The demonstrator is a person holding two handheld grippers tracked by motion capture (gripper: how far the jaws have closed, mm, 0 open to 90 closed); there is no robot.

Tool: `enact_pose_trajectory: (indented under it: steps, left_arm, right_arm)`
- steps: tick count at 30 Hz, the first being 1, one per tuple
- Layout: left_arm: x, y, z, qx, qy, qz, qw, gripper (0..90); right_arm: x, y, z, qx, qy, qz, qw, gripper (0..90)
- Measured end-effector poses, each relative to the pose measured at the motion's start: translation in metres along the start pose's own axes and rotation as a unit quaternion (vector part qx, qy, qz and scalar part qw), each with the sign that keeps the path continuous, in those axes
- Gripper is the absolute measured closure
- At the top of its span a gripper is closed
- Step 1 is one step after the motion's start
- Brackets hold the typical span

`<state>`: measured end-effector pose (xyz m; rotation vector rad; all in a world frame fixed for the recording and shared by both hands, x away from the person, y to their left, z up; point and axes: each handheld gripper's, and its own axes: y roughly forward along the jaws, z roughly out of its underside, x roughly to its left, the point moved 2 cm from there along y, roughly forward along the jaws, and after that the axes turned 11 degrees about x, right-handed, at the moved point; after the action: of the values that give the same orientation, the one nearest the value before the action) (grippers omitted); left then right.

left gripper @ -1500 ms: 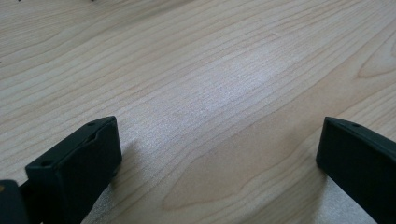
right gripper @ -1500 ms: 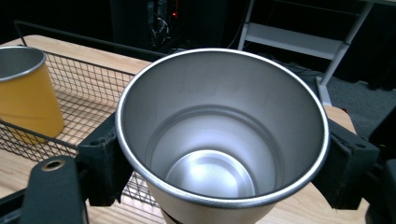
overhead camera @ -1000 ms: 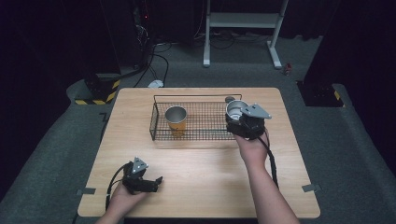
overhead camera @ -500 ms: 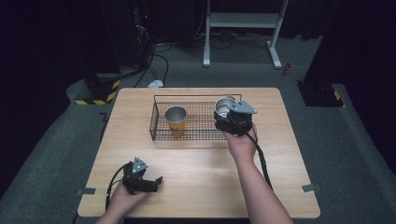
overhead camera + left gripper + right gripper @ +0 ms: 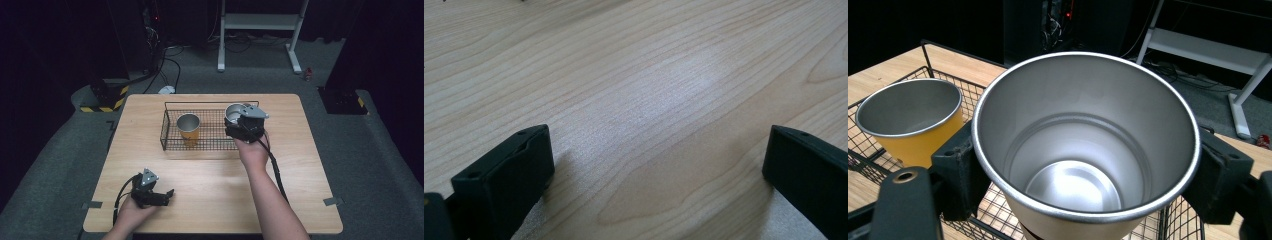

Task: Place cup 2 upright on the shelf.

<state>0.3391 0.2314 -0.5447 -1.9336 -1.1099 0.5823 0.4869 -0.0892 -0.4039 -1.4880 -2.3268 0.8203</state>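
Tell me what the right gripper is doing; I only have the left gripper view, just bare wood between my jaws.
Observer: The right gripper is clamped on a steel cup, one jaw on each side of it.
Operator: Where is that cup?
Observer: Over the right end of the wire basket, upright and empty.
Operator: Anything else in the basket?
Observer: A yellow cup stands toward its left end, apart from the steel one.
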Motion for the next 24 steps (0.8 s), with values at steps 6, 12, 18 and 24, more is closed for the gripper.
enact_pose_trajectory:
  steps: [6, 12, 18, 24]
  left_arm:
    - [0.000, 0.000, 0.000, 0.000, 0.001, -0.001, 1.0000, 0.4]
    - [0.000, 0.000, 0.000, 0.000, 0.001, -0.001, 1.0000, 0.4]
    - [0.000, 0.000, 0.000, 0.000, 0.000, 0.000, 1.0000, 0.4]
    - [0.000, 0.000, 0.000, -0.001, -0.001, 0.001, 1.0000, 0.4]
  right_arm:
    - [0.000, 0.001, -0.004, 0.001, 0.000, 0.002, 1.0000, 18.8]
    - [-0.003, 0.003, -0.014, 0.001, 0.001, 0.007, 1.0000, 18.9]
    - [-0.006, 0.013, -0.019, 0.012, 0.003, 0.013, 0.9998, 18.8]
    - [-0.009, 0.029, -0.013, 0.037, 0.015, 0.013, 0.9991, 18.8]
